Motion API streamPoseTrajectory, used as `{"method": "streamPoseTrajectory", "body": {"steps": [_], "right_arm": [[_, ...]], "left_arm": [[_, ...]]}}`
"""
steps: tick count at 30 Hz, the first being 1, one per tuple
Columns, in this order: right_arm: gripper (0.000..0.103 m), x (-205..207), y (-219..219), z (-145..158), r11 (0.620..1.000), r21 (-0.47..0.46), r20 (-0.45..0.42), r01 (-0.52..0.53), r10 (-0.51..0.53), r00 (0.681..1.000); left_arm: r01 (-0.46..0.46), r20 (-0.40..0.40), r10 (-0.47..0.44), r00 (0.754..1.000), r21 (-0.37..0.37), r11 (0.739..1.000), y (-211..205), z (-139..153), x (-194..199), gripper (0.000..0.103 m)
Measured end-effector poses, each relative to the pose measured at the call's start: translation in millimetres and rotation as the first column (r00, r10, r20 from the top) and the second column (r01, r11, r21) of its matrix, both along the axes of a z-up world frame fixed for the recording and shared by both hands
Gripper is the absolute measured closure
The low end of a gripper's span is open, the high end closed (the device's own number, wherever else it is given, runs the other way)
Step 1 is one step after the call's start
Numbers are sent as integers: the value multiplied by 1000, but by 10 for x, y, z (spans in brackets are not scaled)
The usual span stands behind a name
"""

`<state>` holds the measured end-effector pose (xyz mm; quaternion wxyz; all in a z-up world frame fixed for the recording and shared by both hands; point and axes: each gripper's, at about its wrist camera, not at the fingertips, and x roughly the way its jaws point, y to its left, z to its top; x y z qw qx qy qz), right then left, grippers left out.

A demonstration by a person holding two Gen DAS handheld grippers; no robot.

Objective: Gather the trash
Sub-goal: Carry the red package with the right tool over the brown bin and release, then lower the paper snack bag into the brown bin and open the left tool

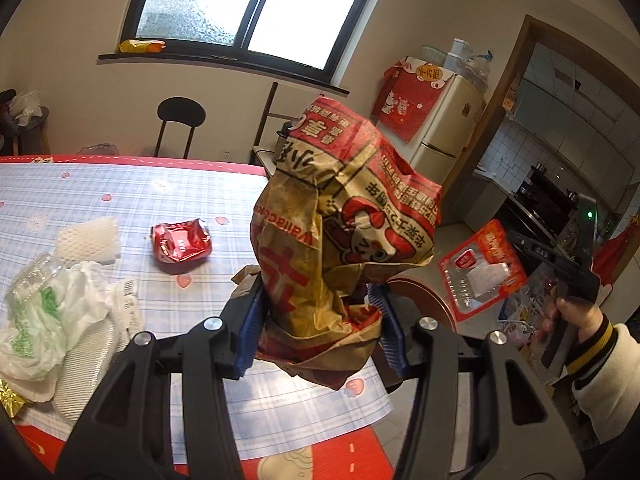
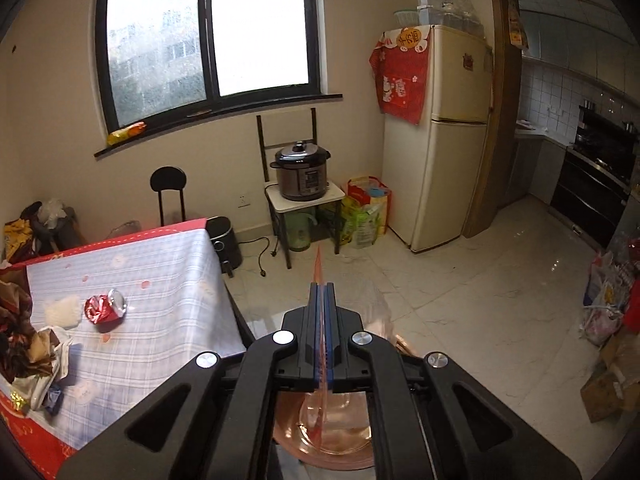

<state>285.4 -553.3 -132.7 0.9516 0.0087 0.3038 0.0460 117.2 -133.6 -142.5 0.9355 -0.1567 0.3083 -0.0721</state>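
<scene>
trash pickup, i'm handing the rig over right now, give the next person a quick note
Left tool: shut on the crumpled paper food bag, lifted off the table.
Right tool: shut on a flat clear plastic package, held over the floor past the table edge.
Left on the table: crushed red can, white foam net, plastic bag pile.
No bin in view; both held pieces are not dropped off yet.

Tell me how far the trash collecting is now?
Partly done, none visibly binned. In hand: left tool grips the paper bag; right tool pinches a plastic package. Left on the table: crushed can, foam net, plastic bags.
</scene>
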Motion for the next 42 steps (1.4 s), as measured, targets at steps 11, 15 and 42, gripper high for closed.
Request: {"method": "streamPoseTrajectory", "body": {"steps": [11,15,42], "right_arm": [[5,-302,-200,630,999,-39,170,23,-16,985],[5,-406,-281,731,999,-37,162,31,-25,986],[5,-767,-903,815,982,49,152,185,-190,970]], "left_arm": [[140,33,-141,990,23,990,-570,165,396,51],[237,16,-237,971,20,971,-951,133,688,50],[318,83,-321,943,49,947,-1758,471,1505,6]]}}
